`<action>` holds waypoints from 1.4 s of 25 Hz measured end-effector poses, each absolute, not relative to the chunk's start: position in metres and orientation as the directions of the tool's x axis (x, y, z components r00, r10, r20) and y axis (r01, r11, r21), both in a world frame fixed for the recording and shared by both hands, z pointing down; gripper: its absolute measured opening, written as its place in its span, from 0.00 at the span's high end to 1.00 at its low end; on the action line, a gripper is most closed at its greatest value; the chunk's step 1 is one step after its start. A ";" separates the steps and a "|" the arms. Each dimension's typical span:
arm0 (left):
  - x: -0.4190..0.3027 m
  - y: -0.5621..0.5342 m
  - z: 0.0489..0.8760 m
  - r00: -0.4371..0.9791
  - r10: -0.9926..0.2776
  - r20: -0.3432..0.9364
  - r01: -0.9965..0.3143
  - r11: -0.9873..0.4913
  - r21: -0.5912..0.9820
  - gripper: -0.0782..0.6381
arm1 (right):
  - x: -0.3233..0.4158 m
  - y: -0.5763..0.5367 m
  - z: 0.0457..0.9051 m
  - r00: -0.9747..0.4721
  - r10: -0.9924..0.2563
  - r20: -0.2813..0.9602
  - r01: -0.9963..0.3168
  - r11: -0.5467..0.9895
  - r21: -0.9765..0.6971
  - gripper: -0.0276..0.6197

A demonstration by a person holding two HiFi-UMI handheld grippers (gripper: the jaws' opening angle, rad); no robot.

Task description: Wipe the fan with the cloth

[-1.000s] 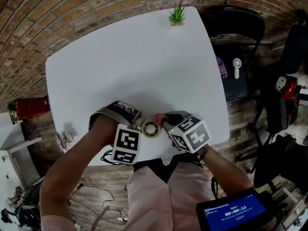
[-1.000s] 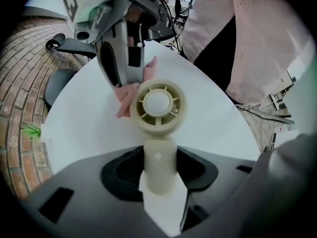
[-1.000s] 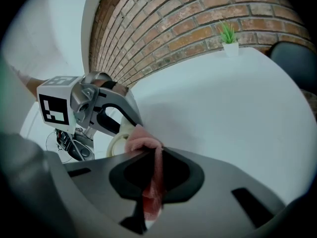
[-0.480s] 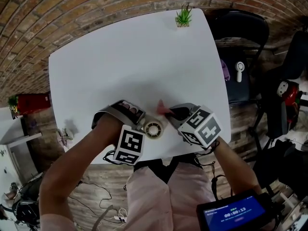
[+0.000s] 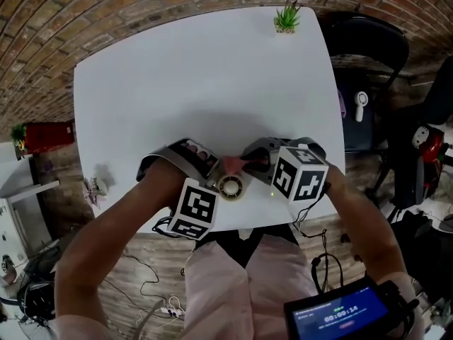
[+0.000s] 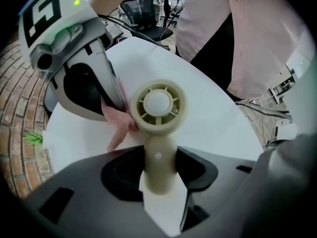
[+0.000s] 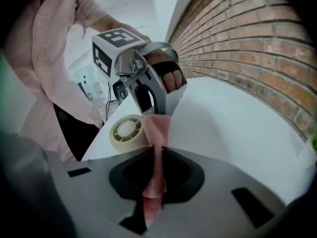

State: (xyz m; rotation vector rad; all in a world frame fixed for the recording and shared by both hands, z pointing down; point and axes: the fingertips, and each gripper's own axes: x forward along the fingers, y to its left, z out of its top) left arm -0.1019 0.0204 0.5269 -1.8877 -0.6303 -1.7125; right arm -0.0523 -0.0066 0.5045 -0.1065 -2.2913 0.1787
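A beige hand fan (image 5: 231,186) is at the white table's (image 5: 198,83) near edge, round face up. My left gripper (image 5: 212,181) points straight down and is shut on the fan's handle (image 6: 158,167); the fan's head (image 6: 158,104) stands beyond the jaws. My right gripper (image 5: 246,167) comes in from the right, shut on a pink cloth (image 5: 231,165). In the right gripper view the cloth (image 7: 156,133) runs out from between the jaws and touches the rim of the fan (image 7: 126,131). In the left gripper view the cloth (image 6: 117,125) presses the fan's left side.
A small potted plant (image 5: 287,16) stands at the table's far edge. A black chair (image 5: 368,76) with a white handheld device (image 5: 362,106) is to the right. A red object (image 5: 44,156) sits on the floor left. A lit screen (image 5: 343,314) hangs near my body.
My right gripper has rolled, so its marker cube shows another face. The pink cloth moved from the fan's right side round to its far rim. The left gripper and fan stayed put.
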 end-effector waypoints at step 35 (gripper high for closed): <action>-0.107 0.008 0.526 0.079 -0.011 0.997 0.396 -0.918 -0.041 0.62 | -0.032 0.038 0.504 -0.658 0.238 0.714 0.240 0.966 -0.101 0.91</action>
